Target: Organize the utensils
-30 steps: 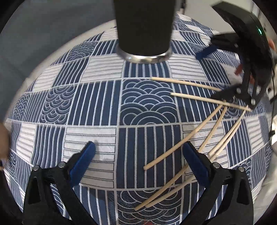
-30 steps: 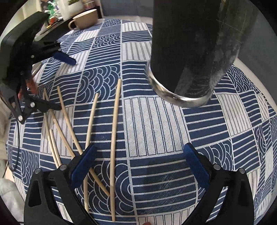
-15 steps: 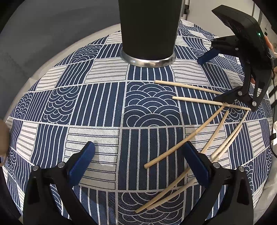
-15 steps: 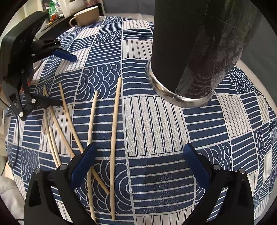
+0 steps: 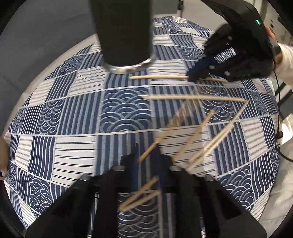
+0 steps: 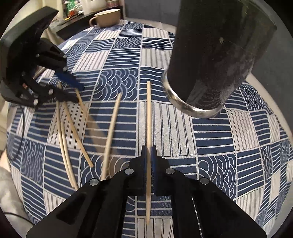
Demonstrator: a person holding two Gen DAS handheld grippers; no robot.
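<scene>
Several pale wooden chopsticks lie on a blue and white patterned tablecloth [image 5: 126,113]. A tall black cup [image 5: 124,33] with a metal base ring stands at the back; it also shows in the right wrist view [image 6: 216,55]. My left gripper [image 5: 145,157] is shut on one chopstick [image 5: 175,119], which is blurred and slants up to the right. My right gripper [image 6: 148,161] is shut on another chopstick [image 6: 148,113] that points toward the cup. The right gripper also shows in the left wrist view [image 5: 199,74], and the left gripper in the right wrist view [image 6: 73,93].
A beige mug [image 6: 107,17] stands at the far edge of the table. Loose chopsticks [image 6: 64,131] lie between the two grippers. The round table's edge [image 5: 60,56] curves close behind the cup.
Both grippers went from open to shut, each on a chopstick. The left one's chopstick is blurred with motion. The right gripper came closer to the cup.
</scene>
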